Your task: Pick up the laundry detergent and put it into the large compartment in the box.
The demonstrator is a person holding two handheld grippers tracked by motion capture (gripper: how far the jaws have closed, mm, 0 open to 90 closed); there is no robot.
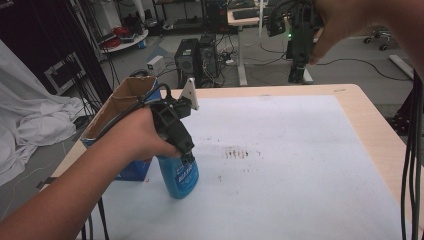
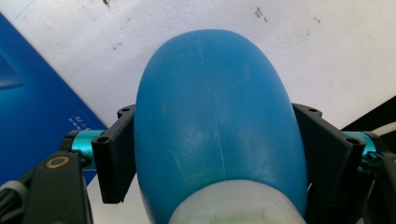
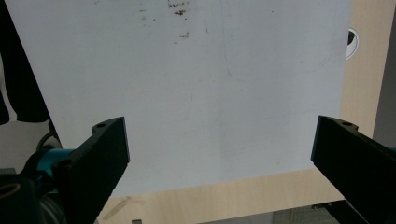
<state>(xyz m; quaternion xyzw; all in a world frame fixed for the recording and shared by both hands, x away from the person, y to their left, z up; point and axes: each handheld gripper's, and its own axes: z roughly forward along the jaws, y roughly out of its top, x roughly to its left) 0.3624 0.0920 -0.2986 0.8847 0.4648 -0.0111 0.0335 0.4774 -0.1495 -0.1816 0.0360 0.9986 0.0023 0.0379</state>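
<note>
A blue plastic bottle (image 1: 179, 177) stands on the white sheet (image 1: 280, 150) near the table's left front. My left gripper (image 1: 187, 159) is shut on its upper part, coming down from above. In the left gripper view the bottle (image 2: 215, 116) bulges between the two black jaws, with its pale neck at the bottom. My right gripper (image 1: 299, 60) is held high over the table's far edge. In the right gripper view its jaws stand wide apart with nothing between them, above the white sheet (image 3: 210, 93).
An open blue cardboard box (image 1: 122, 107) stands just left of the bottle, and its blue side (image 2: 32, 116) is close to the left jaw. Brown specks (image 1: 237, 152) mark the sheet's middle. The wooden table edge (image 1: 380, 135) runs along the right. Cables (image 1: 412, 165) hang at the right.
</note>
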